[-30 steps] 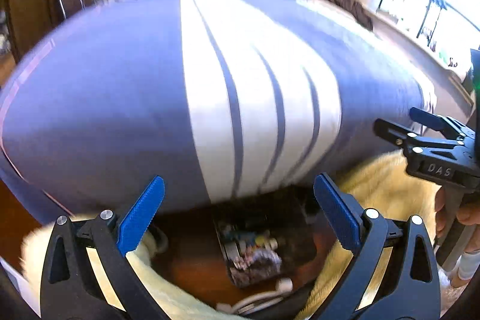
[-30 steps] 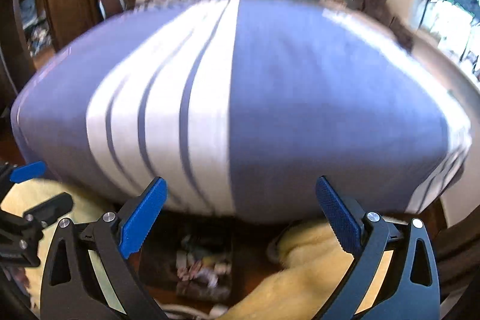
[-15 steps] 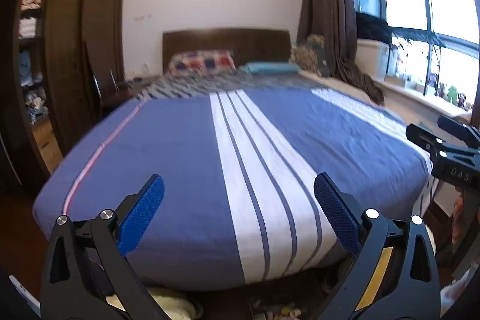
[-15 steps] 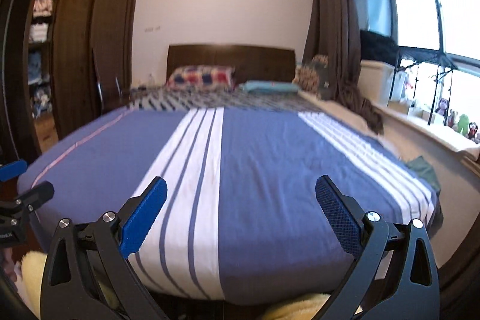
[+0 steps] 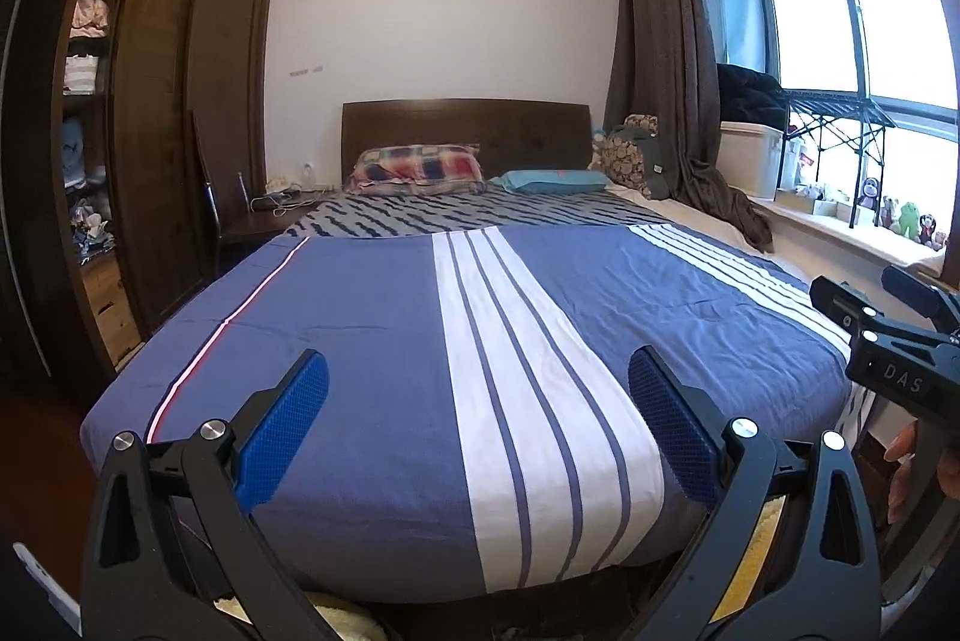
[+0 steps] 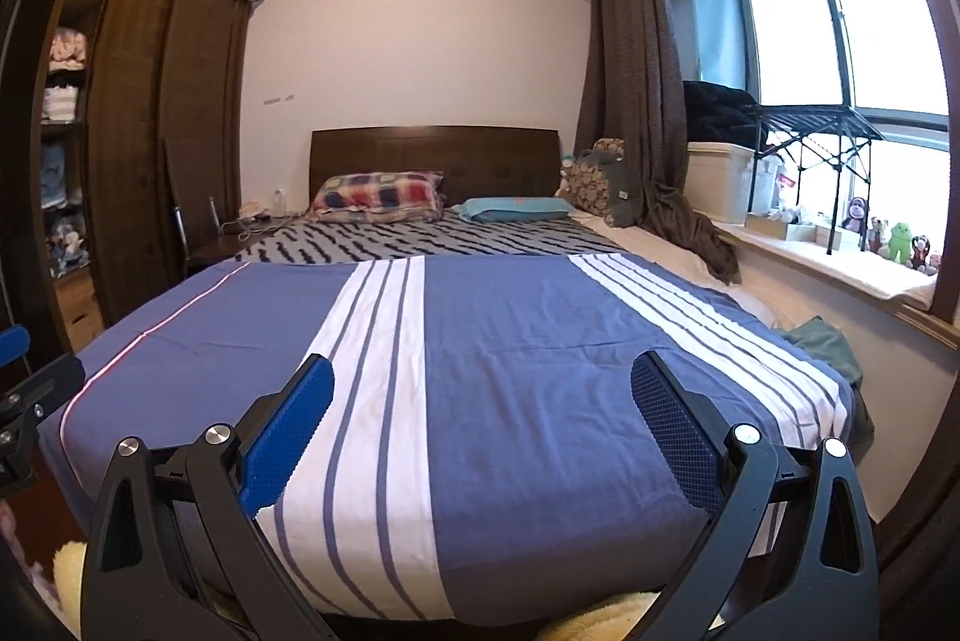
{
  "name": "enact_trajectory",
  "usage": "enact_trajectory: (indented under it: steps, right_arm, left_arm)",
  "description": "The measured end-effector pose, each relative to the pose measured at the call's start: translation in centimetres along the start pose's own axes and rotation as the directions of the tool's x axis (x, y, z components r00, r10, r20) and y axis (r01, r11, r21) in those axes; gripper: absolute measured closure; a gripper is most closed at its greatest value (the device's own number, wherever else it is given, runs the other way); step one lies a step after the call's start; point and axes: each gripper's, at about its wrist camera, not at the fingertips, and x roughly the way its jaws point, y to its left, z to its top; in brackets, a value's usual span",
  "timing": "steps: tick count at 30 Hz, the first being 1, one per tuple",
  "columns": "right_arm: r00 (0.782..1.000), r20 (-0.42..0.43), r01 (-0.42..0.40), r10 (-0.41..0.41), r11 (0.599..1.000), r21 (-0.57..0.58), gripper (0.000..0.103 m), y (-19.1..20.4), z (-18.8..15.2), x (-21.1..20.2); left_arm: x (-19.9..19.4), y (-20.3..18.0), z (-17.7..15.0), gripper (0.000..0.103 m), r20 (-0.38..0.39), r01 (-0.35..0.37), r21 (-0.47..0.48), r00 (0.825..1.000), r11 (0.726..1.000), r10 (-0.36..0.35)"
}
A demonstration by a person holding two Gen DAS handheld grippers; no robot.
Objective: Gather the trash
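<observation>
No trash shows on the bed (image 5: 372,341) in either view. My left gripper (image 5: 477,422) is open and empty, held level over the foot of the blue and white striped bedspread. My right gripper (image 6: 483,422) is open and empty too, also over the foot of the bed (image 6: 528,371). The right gripper also shows at the right edge of the left wrist view (image 5: 888,341), and part of the left gripper shows at the left edge of the right wrist view (image 6: 24,401). The floor under the bed's foot is almost fully hidden.
A dark wardrobe (image 5: 150,131) stands left of the bed, with a nightstand (image 5: 264,218) beside the headboard. Pillows (image 5: 417,167) lie at the head. A window sill (image 6: 840,269) with toys, a folding rack and a white box runs along the right. A yellow fluffy rug (image 6: 606,620) lies below.
Both grippers have tilted up from looking down at the floor and the clutter under the bed's foot to looking level across the bed and room. Both stayed open.
</observation>
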Motion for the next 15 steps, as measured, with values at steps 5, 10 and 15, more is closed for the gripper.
enact_trajectory:
  steps: [5,10,15]
  right_arm:
    - [1.0,0.009,0.001,-0.001,1.0,0.005,0.004,-0.26,0.01,-0.46]
    - [1.0,0.011,-0.007,0.007,1.0,0.004,0.004,0.06,-0.15,-0.49]
    - [1.0,0.006,-0.021,0.021,1.0,-0.003,0.004,0.36,-0.12,-0.33]
  left_arm:
    - [0.01,0.47,-0.33,0.008,-0.01,0.002,-0.008,1.0,1.0,-0.003]
    - [-0.11,0.62,-0.3,0.008,-0.008,0.003,-0.009,1.0,1.0,-0.003]
    - [-0.05,0.7,-0.33,0.008,-0.01,0.003,-0.01,1.0,1.0,-0.004]
